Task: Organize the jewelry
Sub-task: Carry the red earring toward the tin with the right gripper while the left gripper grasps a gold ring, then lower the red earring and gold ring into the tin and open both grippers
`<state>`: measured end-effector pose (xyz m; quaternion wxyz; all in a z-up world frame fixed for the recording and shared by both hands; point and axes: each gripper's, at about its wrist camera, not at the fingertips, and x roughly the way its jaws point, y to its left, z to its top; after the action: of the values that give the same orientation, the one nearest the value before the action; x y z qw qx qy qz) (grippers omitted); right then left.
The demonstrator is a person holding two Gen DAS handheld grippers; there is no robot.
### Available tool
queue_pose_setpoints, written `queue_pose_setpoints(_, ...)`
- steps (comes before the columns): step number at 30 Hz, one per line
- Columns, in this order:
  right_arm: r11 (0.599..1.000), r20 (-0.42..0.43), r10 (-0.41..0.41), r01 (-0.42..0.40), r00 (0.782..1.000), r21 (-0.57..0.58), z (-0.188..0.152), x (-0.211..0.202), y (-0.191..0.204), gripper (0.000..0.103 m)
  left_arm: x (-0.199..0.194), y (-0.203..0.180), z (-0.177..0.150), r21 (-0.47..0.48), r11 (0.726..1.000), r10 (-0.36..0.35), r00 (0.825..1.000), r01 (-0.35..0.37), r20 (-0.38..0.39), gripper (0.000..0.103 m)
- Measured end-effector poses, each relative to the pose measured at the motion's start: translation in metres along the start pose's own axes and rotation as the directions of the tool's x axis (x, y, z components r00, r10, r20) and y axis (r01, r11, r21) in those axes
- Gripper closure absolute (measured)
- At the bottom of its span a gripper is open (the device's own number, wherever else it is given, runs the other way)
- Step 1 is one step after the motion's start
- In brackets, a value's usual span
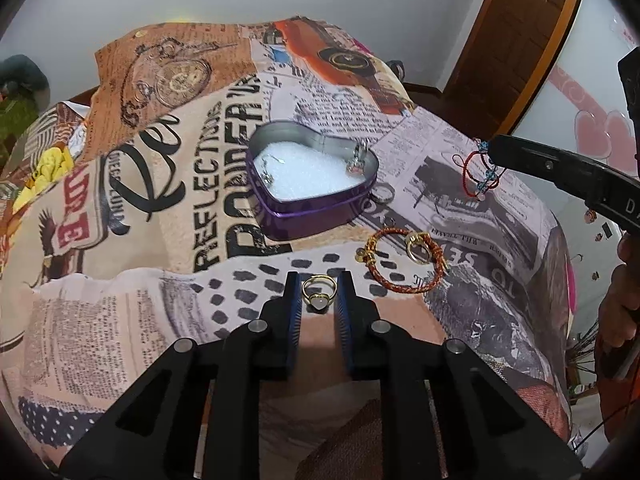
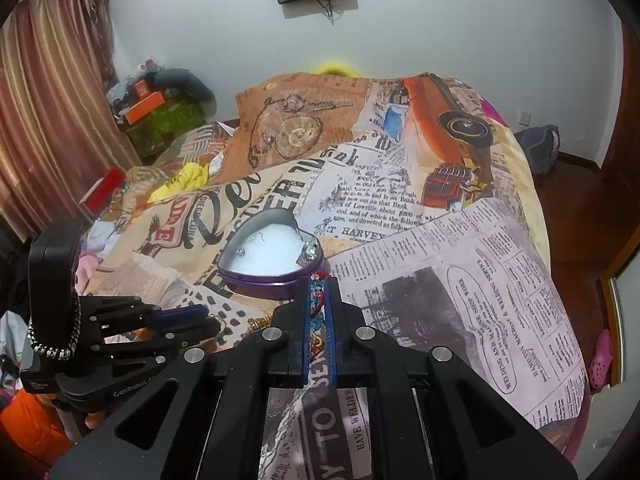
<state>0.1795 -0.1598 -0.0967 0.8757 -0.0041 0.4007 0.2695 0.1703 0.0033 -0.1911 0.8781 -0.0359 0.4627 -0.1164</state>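
— While the left gripper [image 1: 319, 294] sits at lower centre, what lies between its fingers?
— A gold ring [image 1: 319, 293] on the bed [image 1: 120, 320]; whether the fingers pinch it cannot be told.
— And the right gripper [image 2: 319, 312]?
— Fingers pressed on a red-and-blue bracelet [image 2: 318, 304]. The heart tin [image 1: 312, 184], centre frame, holds earrings; a braided bangle [image 1: 404, 258] lies lower right of it.

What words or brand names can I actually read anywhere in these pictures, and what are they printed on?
"GenRobot": left gripper body.
"T. HARVEY": bedspread, behind the heart tin.
"HAVE WELDER": bedspread, beneath the right gripper.
"WELDING AND MACHINE SHOP WORK": bedspread, inside an oval.
"REFLECTIONS": bedspread, left of the tin.
"D": right gripper's finger; the rest is cut off.
Small newsprint columns: mostly too small to read.
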Motion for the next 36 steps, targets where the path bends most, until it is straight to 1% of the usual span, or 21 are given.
queue_pose_setpoints(10, 1.000, 0.060, 0.012, -0.010, 0.998, -0.029, 0.015, -0.013, 0.014, 0.097, -0.033, 0.004, 0.021, 0.005, 1.000, 0.028, 0.994, -0.029, 0.105, 0.086)
queue_pose_setpoints(19, 0.998, 0.086, 0.046, -0.041, 0.995, -0.056, 0.029, -0.008, 0.026, 0.097, -0.036, 0.005, 0.035, 0.015, 0.999, 0.035, 0.990, -0.038, 0.140, 0.086)
queue_pose_setpoints(25, 0.996, 0.066, 0.069, -0.065, 0.995, -0.063, 0.034, 0.011, 0.029, 0.097, -0.028, 0.006, 0.042, 0.022, 0.999, 0.038, 0.990, -0.042, 0.138, 0.086)
queue_pose_setpoints(36, 0.991, -0.014, 0.109, -0.110, 0.994, -0.082, 0.037, 0.053, 0.033, 0.097, -0.003, 0.010, 0.051, 0.034, 0.999, 0.033, 0.993, -0.037, 0.113, 0.086)
